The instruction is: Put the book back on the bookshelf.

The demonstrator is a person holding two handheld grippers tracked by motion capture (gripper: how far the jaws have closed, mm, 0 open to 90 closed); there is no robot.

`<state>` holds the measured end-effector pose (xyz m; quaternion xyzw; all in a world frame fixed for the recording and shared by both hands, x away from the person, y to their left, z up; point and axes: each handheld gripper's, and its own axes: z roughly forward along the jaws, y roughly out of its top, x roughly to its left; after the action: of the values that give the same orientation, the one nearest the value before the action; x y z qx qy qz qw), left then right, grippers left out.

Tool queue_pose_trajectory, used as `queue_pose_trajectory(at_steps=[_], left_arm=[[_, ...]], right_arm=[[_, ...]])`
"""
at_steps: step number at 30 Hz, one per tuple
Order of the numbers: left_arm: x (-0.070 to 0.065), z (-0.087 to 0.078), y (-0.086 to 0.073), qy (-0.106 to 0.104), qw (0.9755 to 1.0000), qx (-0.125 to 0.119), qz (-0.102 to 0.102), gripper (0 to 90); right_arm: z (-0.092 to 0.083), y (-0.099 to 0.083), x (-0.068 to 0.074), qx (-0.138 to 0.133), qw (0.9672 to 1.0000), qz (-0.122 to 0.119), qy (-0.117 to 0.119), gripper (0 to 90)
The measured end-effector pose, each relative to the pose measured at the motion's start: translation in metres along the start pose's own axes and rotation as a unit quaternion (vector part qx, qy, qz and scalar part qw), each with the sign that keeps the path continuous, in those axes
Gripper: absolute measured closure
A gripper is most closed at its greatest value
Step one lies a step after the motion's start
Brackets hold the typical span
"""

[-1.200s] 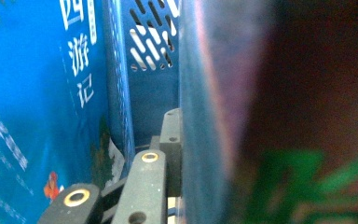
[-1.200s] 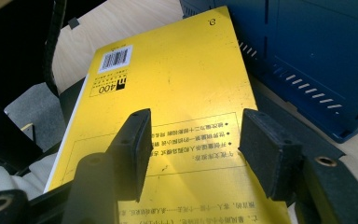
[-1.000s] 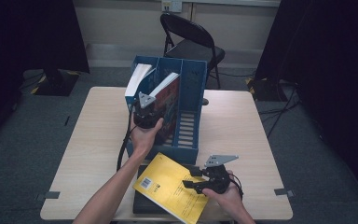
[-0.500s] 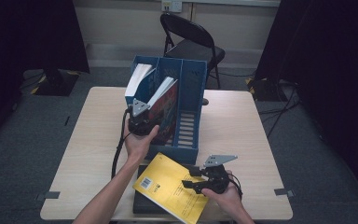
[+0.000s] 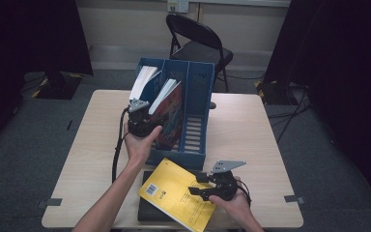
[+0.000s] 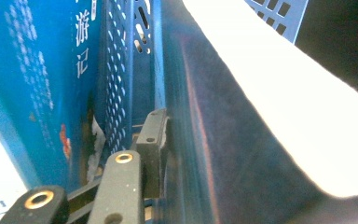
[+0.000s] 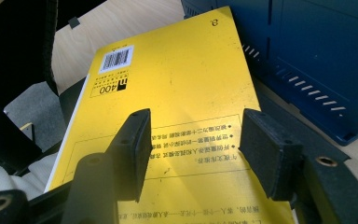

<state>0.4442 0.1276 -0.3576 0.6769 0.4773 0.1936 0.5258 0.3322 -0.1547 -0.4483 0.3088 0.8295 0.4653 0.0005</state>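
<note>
A blue file rack (image 5: 195, 96) stands mid-table. A book with a red and blue cover (image 5: 171, 113) leans in its middle slot. My left gripper (image 5: 144, 115) is at that book's near edge. Its jaws have just been opening. The dark cover (image 6: 223, 154) still lies between them, beside one of the fingers (image 6: 150, 140), and the other finger is hidden behind the book. Near the front edge my right gripper (image 5: 199, 186) (image 7: 193, 135) hovers open over a yellow book (image 5: 174, 195) (image 7: 177, 70), with nothing between its pads.
The yellow book lies on a black book (image 5: 147, 210) at the table's (image 5: 251, 130) front edge. Another white-paged book (image 5: 144, 82) leans in the rack's left slot. A blue-covered book (image 6: 32, 84) sits past a perforated divider (image 6: 121, 70). A folding chair (image 5: 198, 43) stands behind the table.
My left hand has drawn a little to the left and back from the rack, while the red and blue book stays leaning in its slot. The right gripper has not moved.
</note>
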Motion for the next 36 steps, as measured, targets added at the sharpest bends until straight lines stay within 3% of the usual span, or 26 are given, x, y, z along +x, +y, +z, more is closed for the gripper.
queue_pose_trajectory(at_steps=[5, 8, 13, 19, 23, 25, 27, 31, 34, 35, 36], left_arm=[[0.005, -0.005, 0.008, -0.003, 0.9998, 0.019, -0.005, 57.8], [0.006, -0.006, 0.013, -0.007, 0.9994, 0.033, 0.007, 57.3], [0.006, -0.011, 0.026, -0.010, 0.9986, 0.051, 0.006, 55.6], [0.003, -0.007, 0.042, -0.004, 0.9951, 0.099, 0.002, 55.0], [-0.003, -0.003, 0.049, 0.016, 0.9933, 0.111, 0.028, 50.2], [-0.006, -0.001, 0.053, 0.024, 0.9904, 0.131, 0.036, 49.6], [-0.006, 0.000, 0.057, 0.022, 0.9896, 0.139, 0.029, 49.5], [-0.007, 0.004, 0.069, 0.031, 0.9842, 0.170, 0.038, 51.6], [-0.006, 0.008, 0.077, 0.029, 0.9803, 0.193, 0.032, 54.3], [-0.006, 0.008, 0.079, 0.031, 0.9796, 0.196, 0.032, 55.0], [-0.007, 0.008, 0.080, 0.036, 0.9817, 0.184, 0.034, 56.9]], right_arm=[[0.000, 0.000, 0.000, 0.000, 1.0000, 0.001, 0.001, 43.1], [0.000, 0.000, -0.001, 0.000, 1.0000, 0.003, 0.002, 43.1], [0.001, 0.001, 0.000, 0.001, 1.0000, 0.001, -0.001, 43.0], [0.001, 0.001, 0.000, 0.001, 1.0000, 0.001, 0.000, 43.0], [0.001, 0.001, 0.000, 0.001, 1.0000, 0.002, 0.000, 43.0], [0.001, 0.001, 0.000, 0.001, 1.0000, 0.001, 0.000, 43.0], [0.001, 0.001, -0.001, 0.000, 1.0000, 0.002, 0.001, 43.0], [0.001, 0.001, -0.001, 0.000, 1.0000, 0.001, 0.002, 43.0], [0.001, 0.001, -0.001, 0.000, 1.0000, 0.002, 0.002, 43.0], [0.001, 0.001, -0.001, 0.000, 1.0000, 0.001, 0.002, 43.0], [0.000, 0.001, -0.001, 0.000, 1.0000, 0.002, 0.003, 43.0]])
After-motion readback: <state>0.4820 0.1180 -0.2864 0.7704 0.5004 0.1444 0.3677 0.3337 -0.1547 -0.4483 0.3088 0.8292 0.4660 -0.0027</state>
